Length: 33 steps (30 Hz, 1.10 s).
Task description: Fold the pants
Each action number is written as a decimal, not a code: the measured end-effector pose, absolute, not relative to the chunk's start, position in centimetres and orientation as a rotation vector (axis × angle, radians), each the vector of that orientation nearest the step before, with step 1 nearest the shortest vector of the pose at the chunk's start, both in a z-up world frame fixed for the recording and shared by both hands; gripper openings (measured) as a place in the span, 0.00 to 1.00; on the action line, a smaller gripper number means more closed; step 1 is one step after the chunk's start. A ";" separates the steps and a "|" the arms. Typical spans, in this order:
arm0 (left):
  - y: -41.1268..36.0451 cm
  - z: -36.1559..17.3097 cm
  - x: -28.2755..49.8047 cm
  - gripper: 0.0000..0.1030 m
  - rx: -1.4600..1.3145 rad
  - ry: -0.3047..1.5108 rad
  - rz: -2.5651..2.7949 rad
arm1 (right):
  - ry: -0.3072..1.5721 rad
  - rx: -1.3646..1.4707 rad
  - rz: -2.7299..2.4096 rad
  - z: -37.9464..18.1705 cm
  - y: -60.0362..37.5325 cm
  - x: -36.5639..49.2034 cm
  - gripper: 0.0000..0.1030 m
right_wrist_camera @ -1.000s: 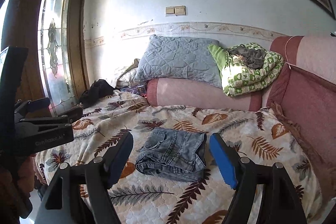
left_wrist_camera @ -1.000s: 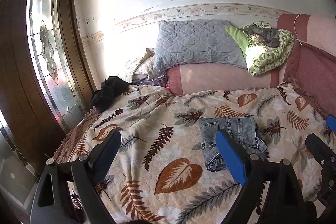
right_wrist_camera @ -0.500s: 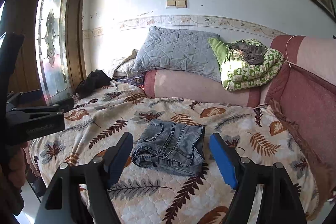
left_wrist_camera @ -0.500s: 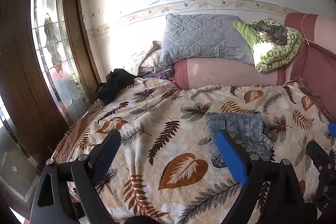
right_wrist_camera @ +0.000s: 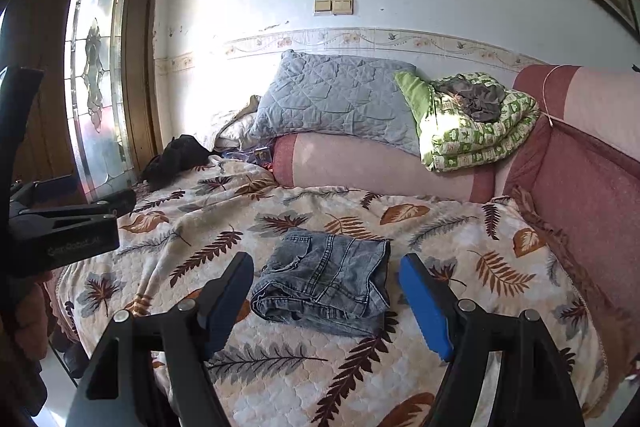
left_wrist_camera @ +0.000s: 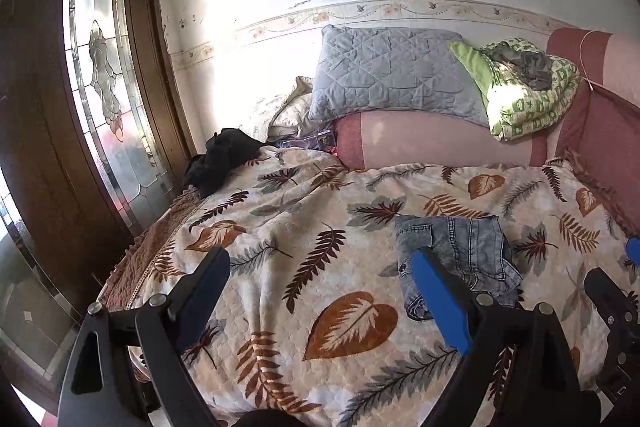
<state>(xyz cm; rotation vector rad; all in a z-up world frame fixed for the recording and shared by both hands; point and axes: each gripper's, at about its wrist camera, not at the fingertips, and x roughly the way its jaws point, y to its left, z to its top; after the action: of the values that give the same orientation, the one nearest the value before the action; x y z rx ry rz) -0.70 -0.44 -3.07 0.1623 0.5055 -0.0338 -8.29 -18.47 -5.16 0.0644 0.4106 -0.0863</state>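
Grey-blue denim pants (right_wrist_camera: 326, 281) lie folded into a compact rectangle on the leaf-patterned bedspread (right_wrist_camera: 208, 251). My right gripper (right_wrist_camera: 326, 301) hovers just in front of them, open, its blue pads apart on either side with nothing between. In the left wrist view the same pants (left_wrist_camera: 456, 251) lie to the right, partly behind the right blue pad. My left gripper (left_wrist_camera: 322, 291) is open and empty over the bedspread (left_wrist_camera: 280, 235), left of the pants. The left gripper's black body (right_wrist_camera: 60, 231) shows at the left edge of the right wrist view.
A grey quilted pillow (right_wrist_camera: 340, 99) and a green patterned blanket (right_wrist_camera: 476, 123) rest on the pink headboard bolster (right_wrist_camera: 380, 167). A black garment (right_wrist_camera: 176, 157) lies at the bed's far left corner. A wooden door with stained glass (left_wrist_camera: 100, 87) stands left. A red padded side (right_wrist_camera: 592, 195) borders the right.
Both views shifted slightly, with the pants a little lower in the right wrist view. The pants lie unmoved and both grippers stay open.
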 end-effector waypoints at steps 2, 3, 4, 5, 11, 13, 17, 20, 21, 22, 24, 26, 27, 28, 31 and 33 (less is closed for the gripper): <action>-0.4 -3.0 -0.8 0.90 0.161 0.505 -0.033 | 0.410 0.065 -0.086 -5.2 -18.3 -8.3 0.76; -0.4 -3.0 -0.8 0.90 0.162 0.505 -0.032 | 0.410 0.064 -0.086 -5.2 -18.3 -8.3 0.76; -0.5 -3.0 -0.8 0.90 0.162 0.506 -0.033 | 0.409 0.062 -0.087 -5.2 -18.2 -8.3 0.76; -0.4 -3.0 -0.8 0.90 0.162 0.507 -0.033 | 0.408 0.060 -0.088 -5.2 -18.1 -8.3 0.76; -0.4 -2.9 -0.8 0.90 0.163 0.506 -0.033 | 0.408 0.059 -0.088 -5.1 -18.1 -8.3 0.76; -0.4 -2.9 -0.9 0.90 0.166 0.502 -0.035 | 0.409 0.058 -0.089 -5.1 -18.1 -8.3 0.76; -0.7 -2.8 -1.1 0.90 0.177 0.501 -0.036 | 0.419 0.060 -0.089 -5.4 -18.1 -8.2 0.76; -0.8 -2.8 -1.1 0.90 0.180 0.500 -0.036 | 0.427 0.061 -0.089 -5.6 -18.3 -8.1 0.76; -0.8 -2.8 -1.1 0.90 0.180 0.501 -0.037 | 0.427 0.063 -0.089 -5.7 -18.4 -8.1 0.76; -0.8 -2.9 -1.1 0.90 0.179 0.502 -0.038 | 0.427 0.064 -0.089 -5.7 -18.4 -8.1 0.76; -0.8 -2.8 -1.2 0.90 0.180 0.504 -0.042 | 0.426 0.064 -0.089 -5.7 -18.5 -8.1 0.76; -0.8 -2.9 -1.2 0.90 0.179 0.507 -0.045 | 0.422 0.064 -0.092 -5.6 -18.5 -8.1 0.76; -0.8 -2.9 -1.2 0.90 0.179 0.509 -0.047 | 0.421 0.066 -0.093 -5.6 -18.6 -8.2 0.76; -0.9 -2.9 -1.2 0.90 0.180 0.510 -0.049 | 0.419 0.067 -0.094 -5.6 -18.6 -8.2 0.76; -0.9 -3.0 -1.2 0.90 0.184 0.514 -0.054 | 0.416 0.070 -0.096 -5.5 -18.6 -8.2 0.76; -0.9 -3.0 -1.2 0.90 0.185 0.516 -0.055 | 0.417 0.070 -0.096 -5.6 -18.6 -8.1 0.76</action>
<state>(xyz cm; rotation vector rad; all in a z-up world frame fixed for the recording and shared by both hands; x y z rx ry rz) -1.17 -0.86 -3.02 0.1846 0.5160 -0.0552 -8.15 -18.59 -5.56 0.0696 0.4166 -0.0956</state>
